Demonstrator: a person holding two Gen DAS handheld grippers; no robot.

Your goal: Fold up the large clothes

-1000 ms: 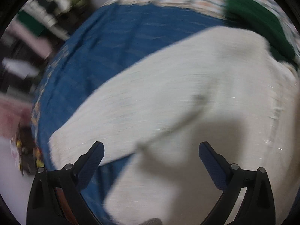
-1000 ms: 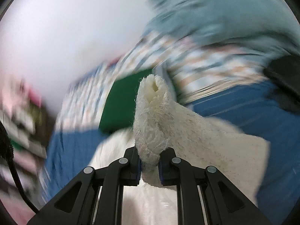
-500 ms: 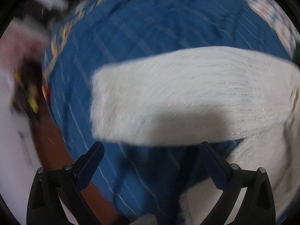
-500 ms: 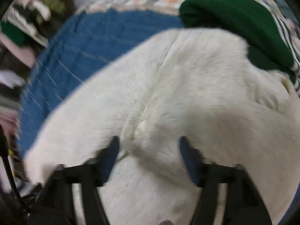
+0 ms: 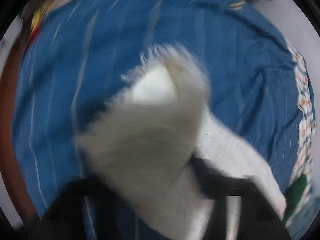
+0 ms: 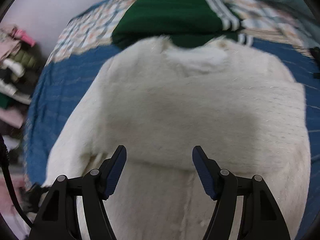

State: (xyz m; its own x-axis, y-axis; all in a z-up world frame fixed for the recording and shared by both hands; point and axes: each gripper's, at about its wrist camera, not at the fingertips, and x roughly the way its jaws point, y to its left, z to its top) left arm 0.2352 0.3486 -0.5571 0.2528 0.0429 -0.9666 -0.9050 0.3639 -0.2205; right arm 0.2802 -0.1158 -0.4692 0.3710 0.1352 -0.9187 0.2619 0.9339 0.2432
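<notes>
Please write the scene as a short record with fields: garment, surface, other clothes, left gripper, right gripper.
garment: white fluffy sweater, spread out
surface: blue bedcover
other clothes: green striped garment behind the sweater's collar
left gripper: jaws just closed; blurred, one sweater end stands up from them
right gripper: open above the sweater, holding nothing
</notes>
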